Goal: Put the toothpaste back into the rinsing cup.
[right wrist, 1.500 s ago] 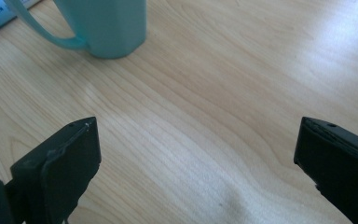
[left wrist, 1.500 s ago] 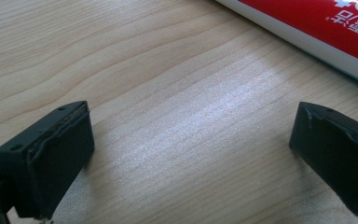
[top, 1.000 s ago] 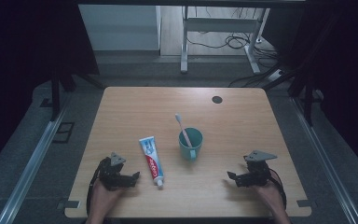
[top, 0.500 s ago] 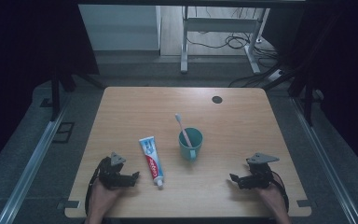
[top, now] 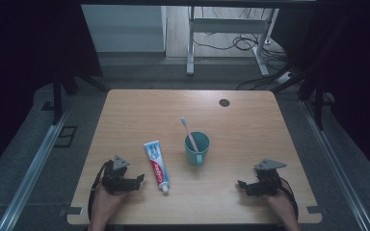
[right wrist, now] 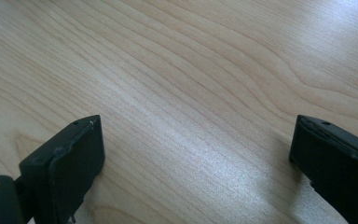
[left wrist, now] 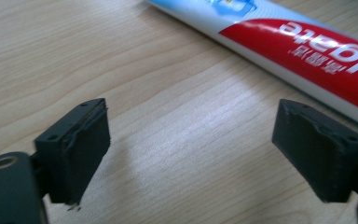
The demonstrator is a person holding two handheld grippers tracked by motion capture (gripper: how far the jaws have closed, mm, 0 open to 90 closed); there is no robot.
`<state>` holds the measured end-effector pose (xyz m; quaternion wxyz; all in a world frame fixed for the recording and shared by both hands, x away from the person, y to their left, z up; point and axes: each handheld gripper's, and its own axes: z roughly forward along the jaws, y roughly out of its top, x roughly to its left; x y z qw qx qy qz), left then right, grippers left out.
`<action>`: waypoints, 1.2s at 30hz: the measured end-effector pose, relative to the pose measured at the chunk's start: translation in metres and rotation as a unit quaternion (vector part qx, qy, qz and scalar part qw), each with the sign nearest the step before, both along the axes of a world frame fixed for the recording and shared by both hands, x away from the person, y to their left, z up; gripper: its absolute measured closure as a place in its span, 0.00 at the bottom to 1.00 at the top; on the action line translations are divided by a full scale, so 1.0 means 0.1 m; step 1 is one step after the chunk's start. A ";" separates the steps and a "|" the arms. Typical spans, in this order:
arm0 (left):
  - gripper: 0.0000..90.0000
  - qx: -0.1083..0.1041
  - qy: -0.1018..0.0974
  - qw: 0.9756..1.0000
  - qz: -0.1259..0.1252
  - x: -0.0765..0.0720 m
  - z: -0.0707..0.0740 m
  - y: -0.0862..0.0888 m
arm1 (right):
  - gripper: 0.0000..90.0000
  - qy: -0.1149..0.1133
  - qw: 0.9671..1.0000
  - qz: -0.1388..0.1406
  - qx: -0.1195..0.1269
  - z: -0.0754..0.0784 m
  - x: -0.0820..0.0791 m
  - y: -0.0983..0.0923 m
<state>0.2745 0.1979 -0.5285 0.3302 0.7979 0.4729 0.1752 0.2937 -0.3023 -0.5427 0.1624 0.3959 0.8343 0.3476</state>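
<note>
A red, white and blue toothpaste tube (top: 156, 166) lies on the wooden table (top: 241, 130), cap toward the front edge. To its right stands a teal cup (top: 196, 150) with a pink toothbrush (top: 189, 132) leaning in it. My left gripper (top: 139, 180) rests near the front left, jaws pointing right at the tube and a short way off it. Its jaws have just been closing a little, still wide apart with only bare wood between them (left wrist: 191, 149); the tube (left wrist: 307, 42) lies just beyond. My right gripper (top: 241, 185) rests at the front right, open over bare wood (right wrist: 196, 158).
A small dark round hole (top: 224, 102) sits near the table's far right. Beyond the far edge are a white desk frame (top: 190, 43) and cables on the floor. Metal rails (top: 33, 163) run along both sides of the table.
</note>
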 end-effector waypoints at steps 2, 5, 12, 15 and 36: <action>0.16 0.000 -0.003 1.000 -0.001 0.00 0.02 -0.01 | 0.03 0.001 1.000 0.000 0.000 0.00 0.00 0.00; 0.21 0.001 -0.008 1.000 -0.004 0.00 0.06 -0.02 | 0.03 0.000 1.000 0.000 0.000 0.00 0.00 0.00; 0.50 -0.019 -0.007 1.000 -0.021 0.03 0.14 -0.03 | 0.03 0.000 1.000 -0.001 0.001 0.00 0.00 0.00; 0.61 -0.014 -0.004 1.000 -0.028 0.06 0.17 -0.06 | 0.03 0.000 1.000 -0.001 0.000 0.00 0.00 0.00; 1.00 -0.021 0.055 0.995 -0.081 0.27 0.38 -0.32 | 0.04 -0.001 1.000 -0.002 0.000 0.00 0.00 0.00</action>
